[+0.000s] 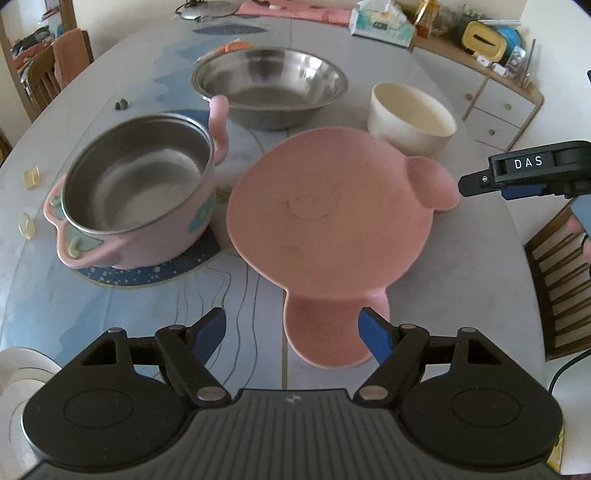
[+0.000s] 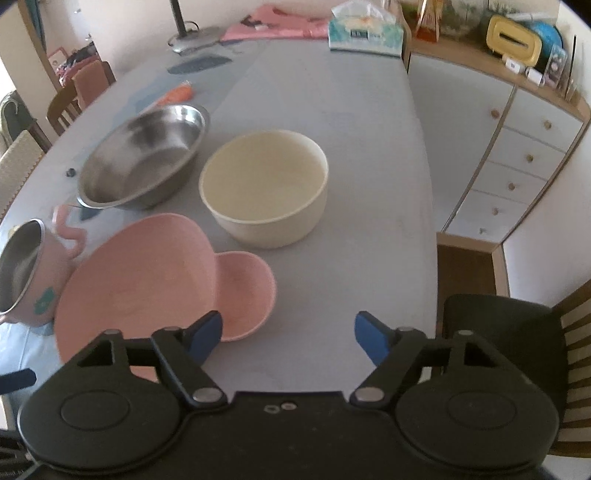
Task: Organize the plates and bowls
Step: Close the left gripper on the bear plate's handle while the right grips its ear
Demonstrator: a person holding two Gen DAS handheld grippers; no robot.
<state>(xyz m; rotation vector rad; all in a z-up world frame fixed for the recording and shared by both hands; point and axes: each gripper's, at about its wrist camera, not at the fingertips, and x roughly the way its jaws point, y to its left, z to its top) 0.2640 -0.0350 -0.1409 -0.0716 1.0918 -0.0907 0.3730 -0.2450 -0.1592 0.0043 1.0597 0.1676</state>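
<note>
A pink bear-shaped plate (image 1: 328, 218) with two round ears lies on the table; it also shows in the right wrist view (image 2: 140, 280). My left gripper (image 1: 291, 332) is open, its jaws either side of the plate's near ear, not closed on it. Left of the plate a pink steel-lined pot (image 1: 136, 188) stands on a blue mat (image 1: 155, 273). Behind are a steel bowl (image 1: 269, 85) and a cream bowl (image 1: 410, 118), which the right wrist view shows too (image 2: 266, 188). My right gripper (image 2: 288, 336) is open and empty above bare table, right of the plate; it shows in the left wrist view (image 1: 476, 182).
A tissue box (image 2: 365, 35), a lamp base (image 2: 192, 40) and pink cloth (image 2: 273, 27) lie at the table's far end. A white cabinet with drawers (image 2: 517, 166) stands to the right. Chairs (image 2: 517, 350) stand around the table. A white object (image 1: 22, 369) sits at my near left.
</note>
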